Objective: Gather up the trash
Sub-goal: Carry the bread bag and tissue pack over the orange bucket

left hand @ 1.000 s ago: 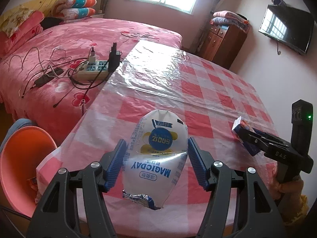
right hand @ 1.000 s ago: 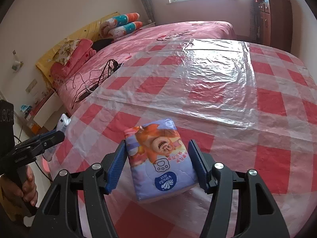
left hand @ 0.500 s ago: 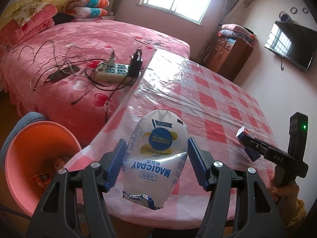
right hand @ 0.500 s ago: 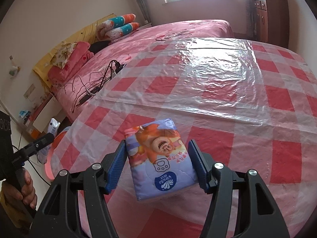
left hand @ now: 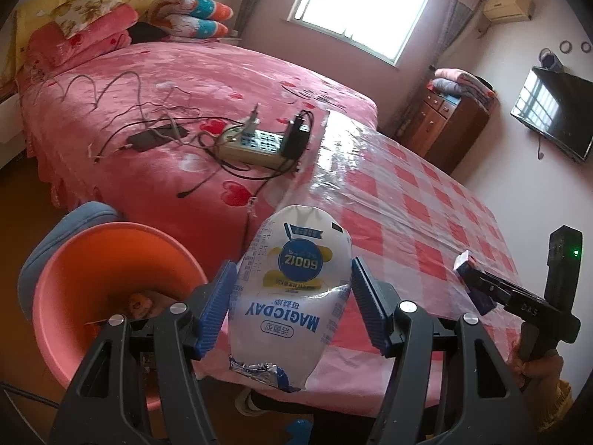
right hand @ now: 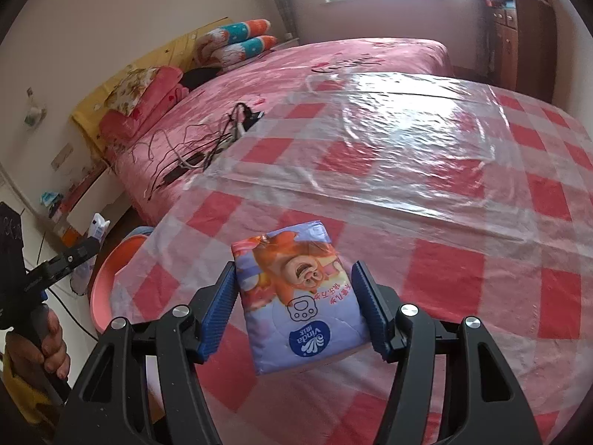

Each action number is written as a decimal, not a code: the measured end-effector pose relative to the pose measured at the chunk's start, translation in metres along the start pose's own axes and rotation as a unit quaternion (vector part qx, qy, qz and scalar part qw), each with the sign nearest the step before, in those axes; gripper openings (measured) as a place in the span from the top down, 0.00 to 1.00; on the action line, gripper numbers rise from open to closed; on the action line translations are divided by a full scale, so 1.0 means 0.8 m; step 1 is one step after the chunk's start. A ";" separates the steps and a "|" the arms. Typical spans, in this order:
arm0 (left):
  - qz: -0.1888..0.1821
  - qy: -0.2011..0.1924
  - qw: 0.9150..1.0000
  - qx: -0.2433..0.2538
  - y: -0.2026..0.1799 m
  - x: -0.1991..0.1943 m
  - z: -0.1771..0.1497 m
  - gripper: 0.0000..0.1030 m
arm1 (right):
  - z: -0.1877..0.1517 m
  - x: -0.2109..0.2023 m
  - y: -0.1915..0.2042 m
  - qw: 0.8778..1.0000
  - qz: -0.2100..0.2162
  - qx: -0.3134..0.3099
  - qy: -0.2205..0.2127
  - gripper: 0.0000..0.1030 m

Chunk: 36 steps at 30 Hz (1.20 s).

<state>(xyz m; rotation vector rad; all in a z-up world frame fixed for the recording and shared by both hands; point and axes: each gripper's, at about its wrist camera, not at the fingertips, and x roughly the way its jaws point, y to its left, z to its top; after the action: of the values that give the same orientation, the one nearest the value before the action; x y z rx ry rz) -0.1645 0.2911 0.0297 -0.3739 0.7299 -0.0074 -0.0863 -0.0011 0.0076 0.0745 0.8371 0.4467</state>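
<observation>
My left gripper [left hand: 291,302] is shut on a white MAGICDAY snack bag [left hand: 292,296] and holds it in the air beside the table's left edge, just right of an orange-pink bin [left hand: 92,278] on the floor with some trash inside. My right gripper [right hand: 294,306] is shut on a purple Vinda tissue pack [right hand: 302,304] and holds it above the red-checked table [right hand: 444,222]. The right gripper also shows in the left wrist view [left hand: 478,289], and the left gripper with the bag shows small in the right wrist view [right hand: 87,244], above the bin [right hand: 111,282].
A pink bed [left hand: 148,111] with a power strip [left hand: 255,144], cables and pillows lies left of the table. A clear plastic sheet [right hand: 389,129] covers the tablecloth. A wooden dresser [left hand: 452,126] and a wall TV [left hand: 552,111] stand at the far right.
My left gripper has carried the snack bag left off the table's edge toward the bin, which now shows larger. My right gripper keeps the tissue pack and has drifted slightly left.
</observation>
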 end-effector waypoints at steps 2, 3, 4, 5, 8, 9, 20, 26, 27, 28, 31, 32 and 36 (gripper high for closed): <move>0.005 -0.002 1.000 -0.006 0.009 -0.003 0.000 0.38 | 0.002 0.001 0.013 1.000 0.003 -0.010 0.000 0.39; 0.007 -0.003 1.000 -0.008 0.013 -0.004 0.000 0.38 | 0.003 0.001 0.018 1.000 0.006 -0.014 0.000 0.39; 0.010 -0.005 1.000 -0.012 0.019 -0.006 0.000 0.38 | 0.005 0.002 0.024 1.000 0.009 -0.019 0.000 0.39; 0.012 -0.006 1.000 -0.015 0.023 -0.007 0.000 0.38 | 0.006 0.003 0.029 1.000 0.011 -0.023 0.001 0.39; 0.021 -0.011 0.999 -0.025 0.039 -0.013 0.000 0.38 | 0.009 0.006 0.049 0.999 0.018 -0.038 0.003 0.39; 0.024 -0.013 0.999 -0.029 0.045 -0.015 0.000 0.38 | 0.011 0.007 0.055 0.999 0.022 -0.043 0.005 0.39; 0.058 -0.029 0.996 -0.068 0.103 -0.031 -0.003 0.38 | 0.021 0.026 0.135 0.993 0.063 -0.099 0.017 0.39; 0.080 -0.028 0.992 -0.090 0.134 -0.033 -0.010 0.38 | 0.020 0.043 0.182 0.987 0.086 -0.135 0.030 0.39; 0.084 -0.027 0.992 -0.093 0.137 -0.034 -0.012 0.38 | 0.019 0.046 0.190 0.985 0.090 -0.141 0.032 0.39; 0.088 -0.026 0.991 -0.096 0.142 -0.033 -0.014 0.38 | 0.020 0.048 0.196 0.984 0.093 -0.147 0.034 0.39; 0.104 -0.022 0.989 -0.103 0.153 -0.030 -0.020 0.38 | 0.018 0.059 0.220 0.980 0.106 -0.165 0.043 0.39; 0.111 -0.020 0.988 -0.105 0.158 -0.029 -0.023 0.38 | 0.018 0.063 0.227 0.978 0.109 -0.169 0.045 0.39; 0.129 -0.012 0.985 -0.111 0.171 -0.023 -0.031 0.38 | 0.014 0.083 0.256 0.972 0.123 -0.189 0.061 0.39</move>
<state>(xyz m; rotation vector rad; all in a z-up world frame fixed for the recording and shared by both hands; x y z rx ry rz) -0.2109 0.4132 -0.0215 -0.4891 0.7542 0.3252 -0.1114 0.2131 0.0173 -0.2051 0.8535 0.8449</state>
